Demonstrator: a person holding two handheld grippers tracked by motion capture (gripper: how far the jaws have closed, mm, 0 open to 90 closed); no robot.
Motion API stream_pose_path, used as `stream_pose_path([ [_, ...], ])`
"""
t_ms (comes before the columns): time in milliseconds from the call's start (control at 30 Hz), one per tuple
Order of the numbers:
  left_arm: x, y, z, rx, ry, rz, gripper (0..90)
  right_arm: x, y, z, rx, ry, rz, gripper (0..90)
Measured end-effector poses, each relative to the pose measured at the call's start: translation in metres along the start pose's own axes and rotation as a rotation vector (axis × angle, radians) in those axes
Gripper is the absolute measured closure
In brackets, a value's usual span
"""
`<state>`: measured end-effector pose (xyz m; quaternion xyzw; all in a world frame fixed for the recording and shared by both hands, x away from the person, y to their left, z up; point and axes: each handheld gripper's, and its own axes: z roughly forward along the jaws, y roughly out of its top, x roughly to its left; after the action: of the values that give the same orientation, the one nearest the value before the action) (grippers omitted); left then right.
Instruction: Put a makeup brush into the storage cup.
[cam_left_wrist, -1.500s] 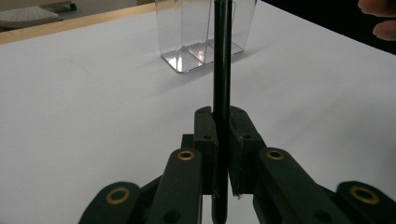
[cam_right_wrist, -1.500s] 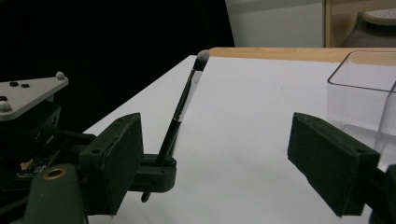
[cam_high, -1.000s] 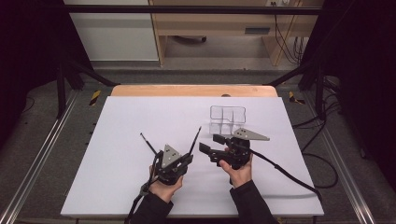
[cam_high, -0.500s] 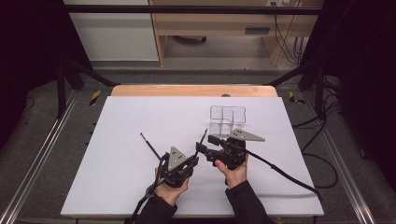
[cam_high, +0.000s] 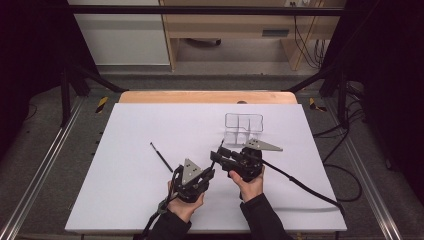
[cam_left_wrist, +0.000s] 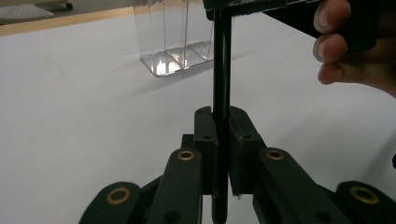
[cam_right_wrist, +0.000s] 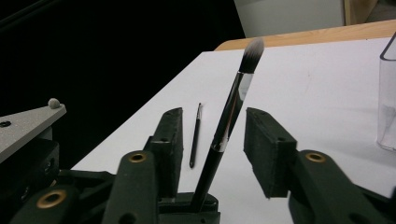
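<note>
Even overhead light fell on the white table (cam_high: 150, 200), which read bright and nearly shadowless in the high view, while the room around the table sank into deep black at both sides. Soft, short shadows lay beside the clear organizer (cam_high: 243, 128) — faint, grey, without hard edges. In the left gripper view the organizer's base (cam_left_wrist: 173, 63) caught a small glare, and the nearest jaw links were blurred and dim. In the right gripper view the table looked greyer, the brush's ferrule (cam_right_wrist: 238, 95) showed a bright streak, and the near jaws were soft — the background left of the table stayed black.
</note>
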<state>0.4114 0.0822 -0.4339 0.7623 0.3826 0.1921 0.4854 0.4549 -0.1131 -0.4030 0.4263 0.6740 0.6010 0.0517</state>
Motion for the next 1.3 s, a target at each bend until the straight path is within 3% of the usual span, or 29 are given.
stream_pose_path([
  [400,-0.001,0.0,0.0,-0.003,0.0,-0.001,82.9,-0.003,-0.001,0.0,0.022,0.013,0.031,79.5],
  [800,0.002,0.001,0.0,0.004,-0.022,0.006,80.7,-0.002,0.0,-0.001,0.019,0.068,0.036,83.8],
  [967,0.007,0.002,-0.001,0.016,-0.049,0.036,69.3,-0.003,0.001,-0.003,0.022,0.063,0.016,83.9],
  [1033,0.009,0.003,-0.003,0.011,-0.083,0.043,62.7,-0.003,0.002,-0.004,0.019,0.05,0.005,83.9],
  [1133,0.013,0.005,-0.005,0.016,-0.095,0.07,51.6,-0.003,0.003,-0.006,0.012,0.029,-0.014,83.9],
  [1200,0.016,0.006,-0.007,0.021,-0.117,0.065,41.6,-0.003,0.005,-0.008,0.006,0.017,-0.032,83.9],
  [1300,0.02,0.007,-0.01,0.023,-0.123,0.09,35.3,-0.004,0.006,-0.01,0.0,0.009,-0.042,83.9],
])
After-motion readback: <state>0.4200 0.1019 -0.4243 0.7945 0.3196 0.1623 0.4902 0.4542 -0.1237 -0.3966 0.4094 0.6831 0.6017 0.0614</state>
